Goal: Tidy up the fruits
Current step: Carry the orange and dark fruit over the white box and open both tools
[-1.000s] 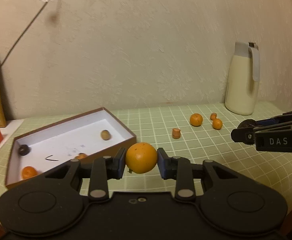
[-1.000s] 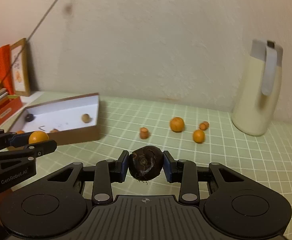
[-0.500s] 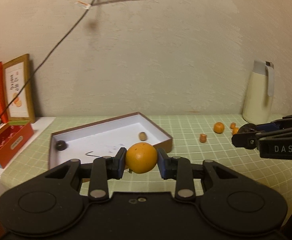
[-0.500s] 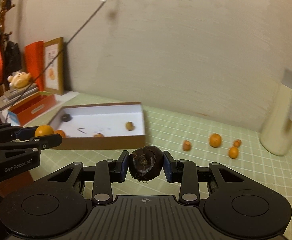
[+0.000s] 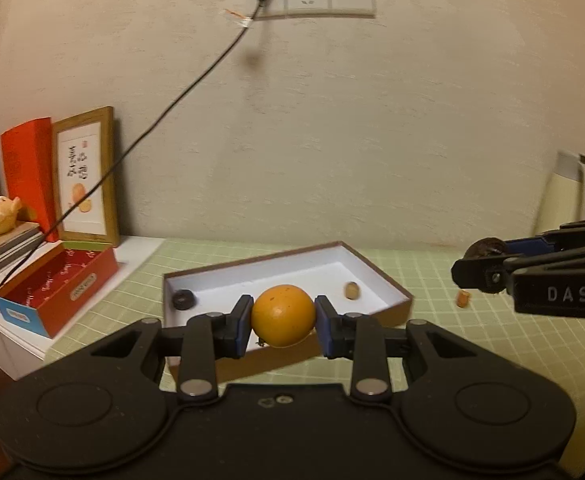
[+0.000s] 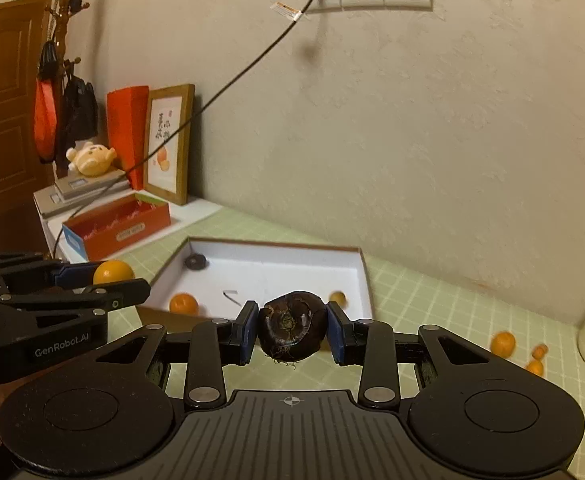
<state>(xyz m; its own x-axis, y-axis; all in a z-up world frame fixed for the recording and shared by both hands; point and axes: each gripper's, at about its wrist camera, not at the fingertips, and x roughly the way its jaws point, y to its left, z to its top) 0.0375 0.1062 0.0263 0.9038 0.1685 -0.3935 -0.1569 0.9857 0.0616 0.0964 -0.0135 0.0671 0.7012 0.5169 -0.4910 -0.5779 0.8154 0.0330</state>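
While both sets of jaws are clenched on fruit, the carry toward the box looks like the step in hand. The left gripper grasps a round smooth orange fruit squarely between its blue pads, and the right gripper grasps a dark brown, rough-skinned round fruit with a tuft of fibres hanging beneath it (a water chestnut, perhaps, though I cannot be sure).

Just beyond both loads lies the shallow white-lined cardboard box with brown sides, open on the green checked bench. Inside it sit a small dark fruit near the far left corner, a small orange fruit near the front wall, and a small tan fruit toward the right side.

Still out on the bench, well apart from the box and close to the cream-coloured jug, are three more small orange fruits.

The next move, as I judge it, calls for bringing each load over the box rim, lowering it close to the white floor and only then easing the jaws apart: round fruit will roll if dropped from height. With two grippers side by side, they will need to keep clear of each other above the box.
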